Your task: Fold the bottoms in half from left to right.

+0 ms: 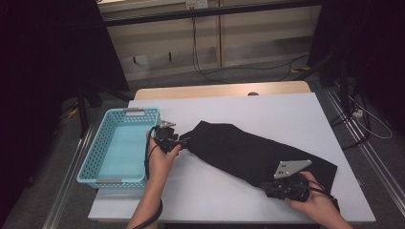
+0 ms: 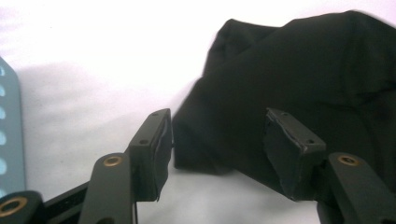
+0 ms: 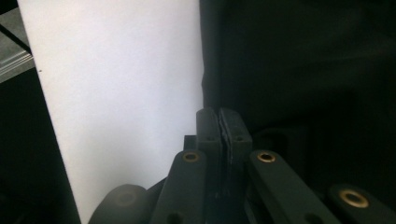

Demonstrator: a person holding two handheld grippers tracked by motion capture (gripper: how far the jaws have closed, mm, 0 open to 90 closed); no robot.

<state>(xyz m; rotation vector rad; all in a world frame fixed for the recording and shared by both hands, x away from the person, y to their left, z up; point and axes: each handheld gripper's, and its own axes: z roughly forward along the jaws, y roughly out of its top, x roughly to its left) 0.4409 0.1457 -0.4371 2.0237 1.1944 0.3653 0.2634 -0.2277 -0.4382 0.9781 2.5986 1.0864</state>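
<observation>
Flat across table – black cloth [image 1: 253, 152], rumpled; left tool [image 2: 217, 140] half-wide around corner, right tool [image 3: 219, 126] clamped together.

dim room, table [image 1: 239, 109] brightly lit; gripper views soft, washed-out white.

The right gripper [image 3: 218, 122] has its two black jaws pressed flat together. The white bench [image 3: 116, 93] lies on the left. The black cloth [image 3: 303, 60] is dark on the right, just beside the jaws.
</observation>
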